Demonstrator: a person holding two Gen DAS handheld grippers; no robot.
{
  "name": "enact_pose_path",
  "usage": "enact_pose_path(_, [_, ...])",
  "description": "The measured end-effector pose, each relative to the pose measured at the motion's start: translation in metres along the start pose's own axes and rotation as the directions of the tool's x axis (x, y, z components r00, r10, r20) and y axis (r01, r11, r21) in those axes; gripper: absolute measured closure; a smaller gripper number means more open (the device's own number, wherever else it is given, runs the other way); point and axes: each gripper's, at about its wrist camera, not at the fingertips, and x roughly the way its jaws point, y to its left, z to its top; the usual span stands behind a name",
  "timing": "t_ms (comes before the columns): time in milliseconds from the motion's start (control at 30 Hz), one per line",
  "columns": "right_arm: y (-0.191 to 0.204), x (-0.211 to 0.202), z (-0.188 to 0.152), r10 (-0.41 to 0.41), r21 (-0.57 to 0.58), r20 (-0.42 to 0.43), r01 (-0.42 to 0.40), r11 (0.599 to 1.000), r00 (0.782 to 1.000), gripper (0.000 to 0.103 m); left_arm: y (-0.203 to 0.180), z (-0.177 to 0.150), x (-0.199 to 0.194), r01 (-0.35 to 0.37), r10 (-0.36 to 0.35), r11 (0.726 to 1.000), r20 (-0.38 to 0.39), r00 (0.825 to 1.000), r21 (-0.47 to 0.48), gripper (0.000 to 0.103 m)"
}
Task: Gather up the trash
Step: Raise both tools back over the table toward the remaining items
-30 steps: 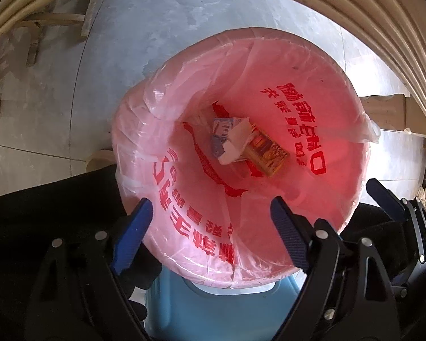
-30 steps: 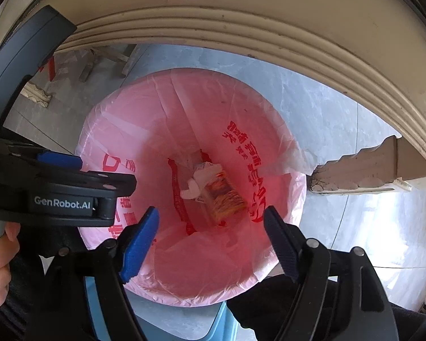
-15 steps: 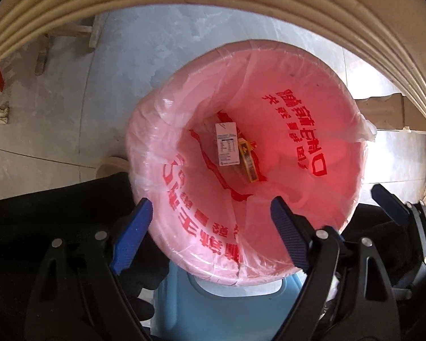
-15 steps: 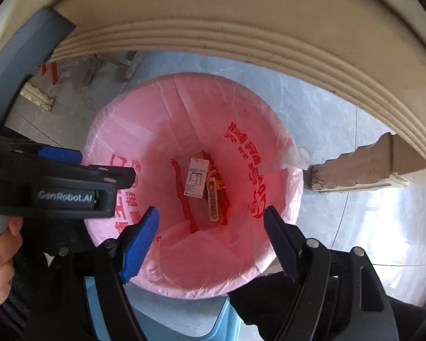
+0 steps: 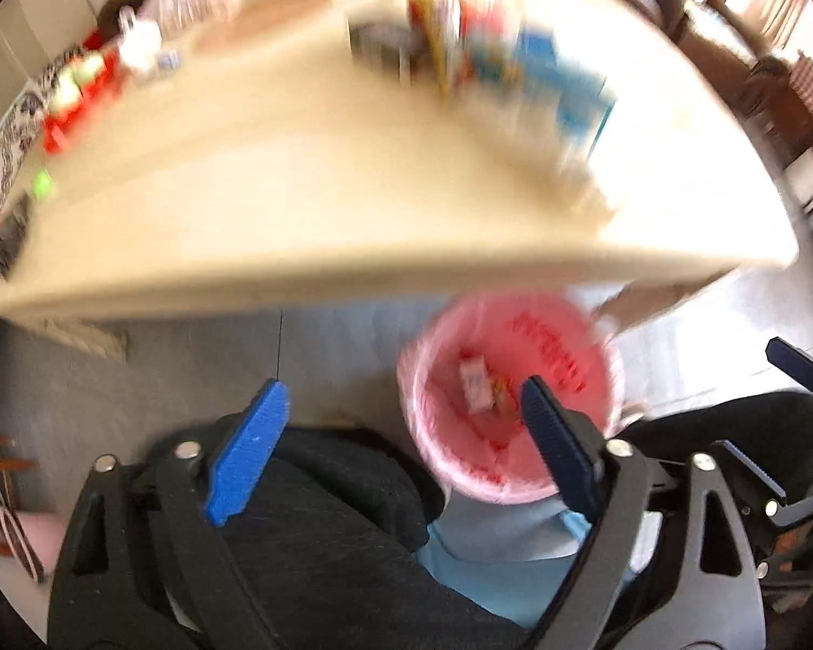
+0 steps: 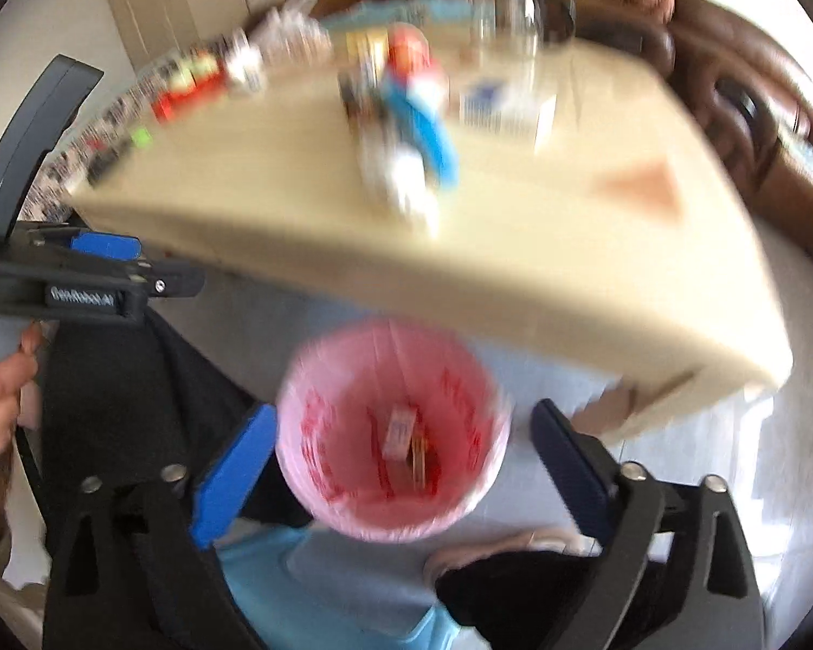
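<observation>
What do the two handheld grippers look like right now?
Both the left gripper and the right gripper have black angular frames with silver rivets and blue finger pads. The left one's body shows white "GenRobot.AI" lettering in the right wrist view. No cables visible.

the things on the table [image 5: 298, 173] are smeared by blur, unreadable. red print on the bin bag [image 6: 320, 433] is illegible. the trash [image 6: 404, 441] inside is indistinct.
</observation>
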Motion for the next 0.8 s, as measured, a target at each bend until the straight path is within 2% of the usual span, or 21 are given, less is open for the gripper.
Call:
enact_pose_path(67, [-0.001, -0.036, 0.024, 0.002, -0.018, 0.087, -0.001, 1.000, 0.996, 0.009, 0.003, 0.020, -0.042, 0.012, -0.013, 1.000, 0.064, 0.998, 0.016, 0.012])
enact_pose_path(200, [-0.006, -0.086, 0.066, 0.016, -0.060, 0.182, -0.005, 0.998, 0.983, 0.009, 0.000, 0.051, -0.095, -0.012, 0.003, 0.998, 0.140, 0.990, 0.064, 0.009])
enact_pose_path(400, [-0.013, -0.127, 0.113, 0.039, -0.102, 0.257, -0.013, 0.995, 0.966, 0.009, -0.003, 0.092, -0.137, -0.042, 0.027, 0.994, 0.149, 0.988, 0.096, 0.009])
enact_pose_path(600, [-0.031, -0.140, 0.146, 0.058, -0.091, 0.289, -0.033, 0.995, 0.956, 0.009, -0.007, 0.121, -0.144, -0.027, 0.014, 0.995, 0.137, 0.990, 0.096, 0.009])
enact_pose_path(800, [-0.046, -0.127, 0.167, 0.069, -0.048, 0.279, -0.058, 0.997, 0.958, 0.009, -0.015, 0.144, -0.120, -0.009, 0.000, 0.995, 0.093, 0.996, 0.103, 0.009])
